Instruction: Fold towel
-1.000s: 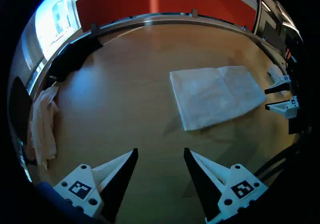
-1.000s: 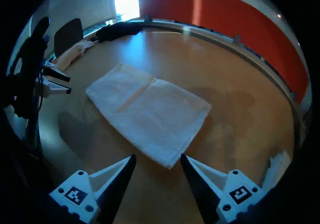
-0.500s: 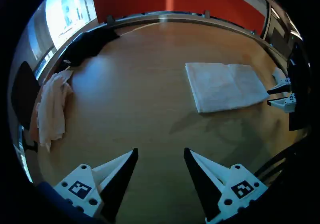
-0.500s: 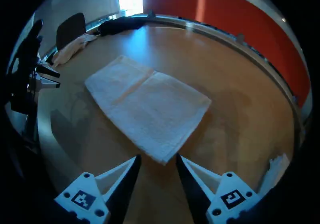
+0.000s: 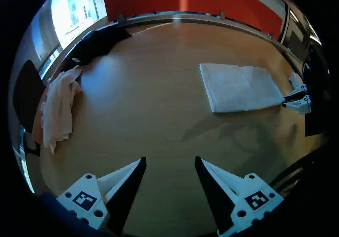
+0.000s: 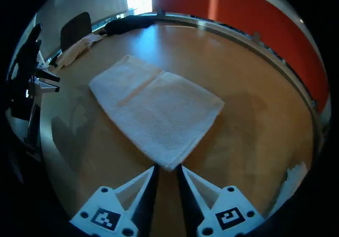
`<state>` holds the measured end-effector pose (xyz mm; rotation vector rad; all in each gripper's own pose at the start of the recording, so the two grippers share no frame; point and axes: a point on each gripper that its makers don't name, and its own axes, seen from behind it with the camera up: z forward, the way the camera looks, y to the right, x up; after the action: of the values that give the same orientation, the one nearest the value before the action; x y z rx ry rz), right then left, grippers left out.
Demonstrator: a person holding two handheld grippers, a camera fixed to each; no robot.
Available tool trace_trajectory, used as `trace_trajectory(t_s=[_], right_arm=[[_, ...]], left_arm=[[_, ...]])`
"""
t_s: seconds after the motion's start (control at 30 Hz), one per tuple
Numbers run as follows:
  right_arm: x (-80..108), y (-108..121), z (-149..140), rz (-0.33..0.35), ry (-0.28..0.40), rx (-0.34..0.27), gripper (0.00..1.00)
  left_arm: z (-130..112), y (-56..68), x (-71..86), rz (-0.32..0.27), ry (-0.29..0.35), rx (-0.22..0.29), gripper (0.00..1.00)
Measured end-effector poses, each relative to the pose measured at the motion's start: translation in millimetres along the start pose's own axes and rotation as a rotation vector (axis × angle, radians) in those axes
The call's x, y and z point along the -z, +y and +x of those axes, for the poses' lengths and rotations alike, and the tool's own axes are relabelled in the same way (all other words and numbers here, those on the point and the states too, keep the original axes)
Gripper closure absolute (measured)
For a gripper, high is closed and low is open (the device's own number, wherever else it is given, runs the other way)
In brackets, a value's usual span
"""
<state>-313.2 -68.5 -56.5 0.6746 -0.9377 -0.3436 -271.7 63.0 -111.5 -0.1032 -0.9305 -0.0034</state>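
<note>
A white towel [image 6: 154, 110], folded into a rectangle, lies flat on the wooden table [image 6: 250, 122]. My right gripper [image 6: 168, 168] sits at its near corner, fingers drawn close with the corner's tip between them. In the left gripper view the towel [image 5: 239, 86] lies at the right, and the right gripper [image 5: 298, 101] touches its right edge. My left gripper [image 5: 169, 161] hovers open over bare wood, well away from the towel, with nothing between its fingers. The right gripper view also catches the left gripper [image 6: 45, 81] far off at the left edge.
A crumpled pale cloth [image 5: 57, 106] hangs over the table's left edge and a black garment [image 5: 99, 44] lies at the far left. A dark chair [image 6: 74, 34] stands behind. Another white cloth [image 6: 292, 182] rests near the right gripper. A red partition [image 5: 190, 0] lines the far side.
My right gripper's fingers have drawn in from wide open onto the towel's near corner. My left gripper has pulled back from the towel, staying open.
</note>
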Motion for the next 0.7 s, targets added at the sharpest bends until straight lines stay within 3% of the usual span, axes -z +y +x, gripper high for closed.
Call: trace_trajectory(t_s=[0.23,0.47,0.7], right_arm=[[0.4,1,2,-0.012,0.012,0.000,0.95],[5.2,4,9,-0.038,0.035,0.004,0.95],[23.6,10,25,-0.078,0.063,0.023,0.95]], left_arm=[[-2,-2.2,0.9,0.000,-0.002,0.001,0.16],[-1,-3.1,1.1,0.000,-0.002,0.002,0.15],[1,-5.2,1.9,0.001,0.003,0.004,0.16]])
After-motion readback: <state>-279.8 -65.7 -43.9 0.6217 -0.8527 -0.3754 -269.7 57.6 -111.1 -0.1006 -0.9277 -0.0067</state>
